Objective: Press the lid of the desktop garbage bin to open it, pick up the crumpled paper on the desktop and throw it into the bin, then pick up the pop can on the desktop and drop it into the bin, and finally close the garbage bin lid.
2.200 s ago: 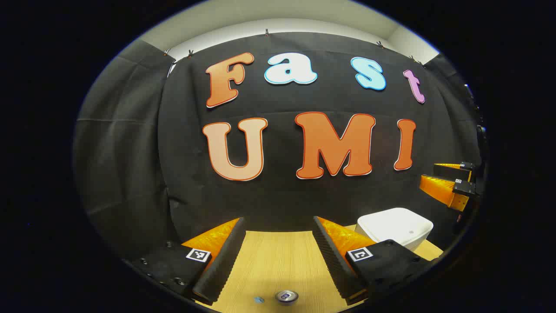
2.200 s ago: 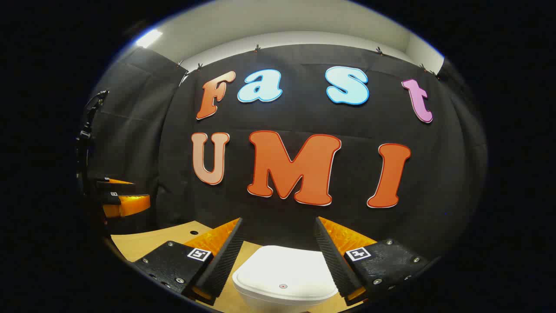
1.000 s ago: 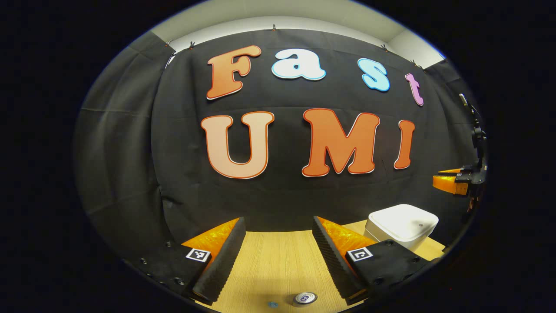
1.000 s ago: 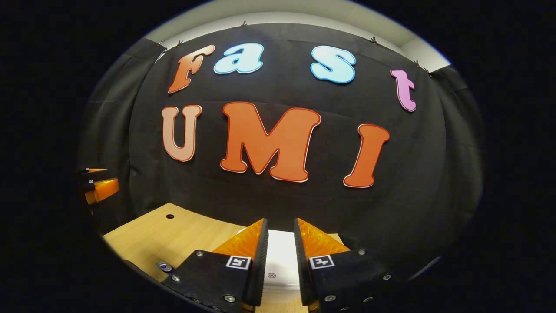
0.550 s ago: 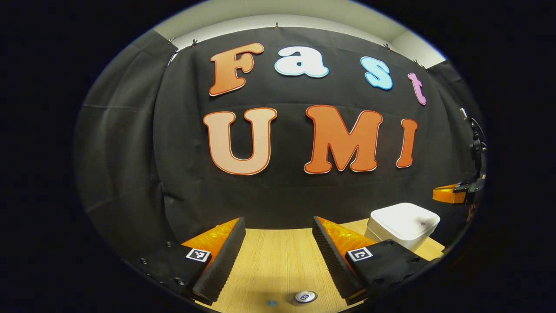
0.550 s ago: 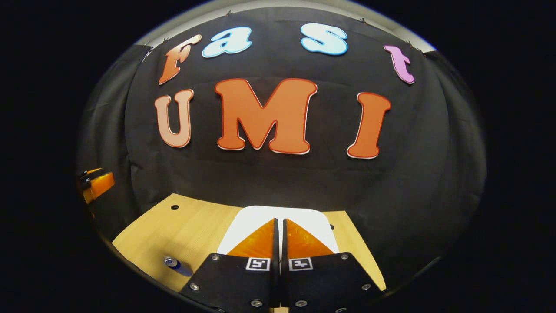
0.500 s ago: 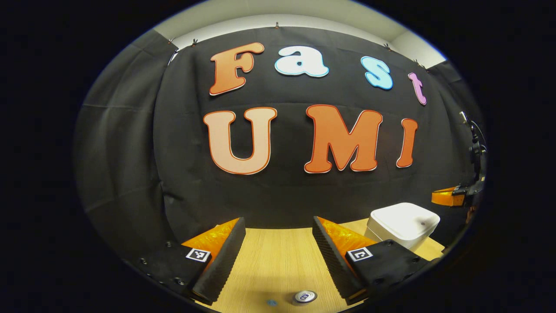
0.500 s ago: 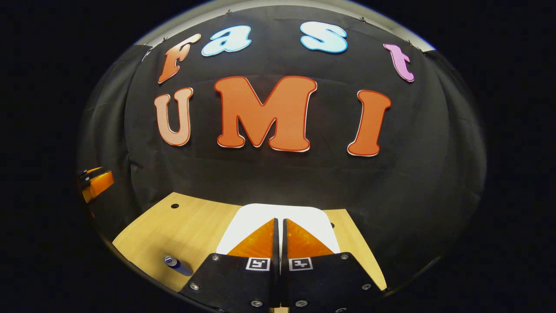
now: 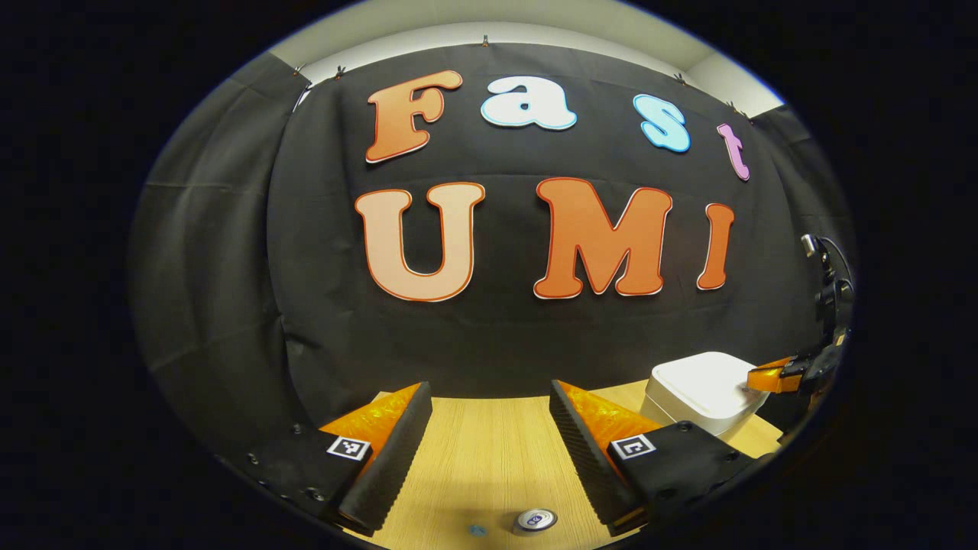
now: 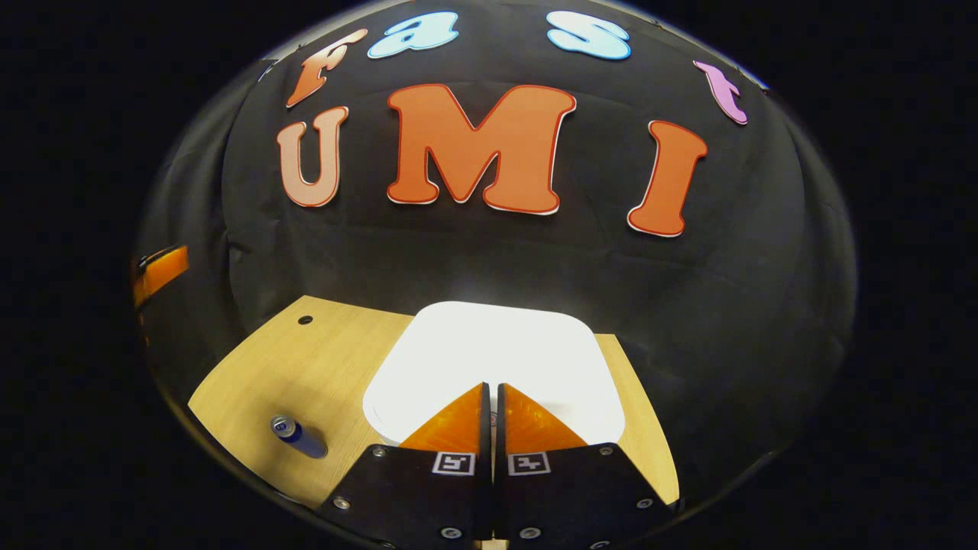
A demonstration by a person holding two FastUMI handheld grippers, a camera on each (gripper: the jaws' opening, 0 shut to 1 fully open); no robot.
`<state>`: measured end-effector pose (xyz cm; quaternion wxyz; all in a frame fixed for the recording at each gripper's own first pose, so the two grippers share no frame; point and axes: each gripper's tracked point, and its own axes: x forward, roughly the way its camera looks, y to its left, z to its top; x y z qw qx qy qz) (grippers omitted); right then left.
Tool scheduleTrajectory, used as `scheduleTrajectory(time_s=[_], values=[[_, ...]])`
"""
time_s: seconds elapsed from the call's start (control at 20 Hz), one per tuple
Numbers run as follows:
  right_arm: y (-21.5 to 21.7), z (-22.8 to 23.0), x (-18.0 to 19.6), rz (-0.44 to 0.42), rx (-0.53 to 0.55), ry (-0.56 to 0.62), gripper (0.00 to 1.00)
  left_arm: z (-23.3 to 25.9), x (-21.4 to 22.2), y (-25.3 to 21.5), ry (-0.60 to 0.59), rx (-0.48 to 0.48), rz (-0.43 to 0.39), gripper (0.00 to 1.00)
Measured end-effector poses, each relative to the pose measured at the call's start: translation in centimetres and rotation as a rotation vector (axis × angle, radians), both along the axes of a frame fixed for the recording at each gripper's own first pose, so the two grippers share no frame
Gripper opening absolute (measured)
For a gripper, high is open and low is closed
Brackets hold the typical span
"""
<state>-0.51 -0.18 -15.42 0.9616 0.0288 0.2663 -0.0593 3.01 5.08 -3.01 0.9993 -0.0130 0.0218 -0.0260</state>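
Right gripper [image 10: 491, 391], seen in the right gripper view: the two fingers are pressed together with nothing between them, their tips meeting over the near edge of the closed white lid [image 10: 497, 359] of the garbage bin [image 10: 382, 416]; whether the tips touch the lid cannot be told from this view. The lid spreads ahead of the fingertips and to both sides of them. To the left of this gripper and a little nearer the camera than the tips, the pop can [image 10: 296, 436] lies on its side on the wooden desktop [image 10: 290, 367], well apart from the bin. Farther left, at the edge of the view, a finger of the left gripper [image 10: 160, 273] appears above the desktop. Left gripper [image 9: 489, 397], seen in the left gripper view: the fingers stand wide apart and hold nothing, with bare desktop [image 9: 481, 451] between them. Below the gap, close to the camera, the pop can [image 9: 535, 520] shows its top end, with a small blue spot [image 9: 477, 529] just to its left on the wood. To the right of this gripper, beyond its right finger, stands the garbage bin [image 9: 699, 389] with its lid down, and the closed tip of the right gripper [image 9: 773, 377] rests at the lid's far right edge.
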Motion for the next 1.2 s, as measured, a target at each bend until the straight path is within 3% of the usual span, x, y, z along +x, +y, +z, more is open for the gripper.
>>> scheduleTrajectory(time_s=[0.25,0.45,0.65,0.9,1.2], values=[[0.1,-0.5,-0.3,0.003,0.042,0.010,0.01,-0.8,0.5,-0.3,0.018,0.001,-0.013,0.99],[0.2,-0.9,-0.2,-0.088,0.218,0.018,0.01,-1.3,0.8,-1.1,0.033,0.006,-0.037,0.99],[0.0,-0.7,-0.5,-0.059,0.139,0.009,0.01,-1.5,0.8,-1.9,0.036,0.003,-0.073,0.99],[-0.1,0.7,-0.5,-0.127,0.147,-0.041,0.01,-2.0,0.5,-1.0,0.037,0.002,-0.076,0.99],[0.0,6.4,0.0,-0.110,0.046,-0.221,0.01,-2.5,0.6,0.8,0.037,-0.001,-0.061,0.98]])
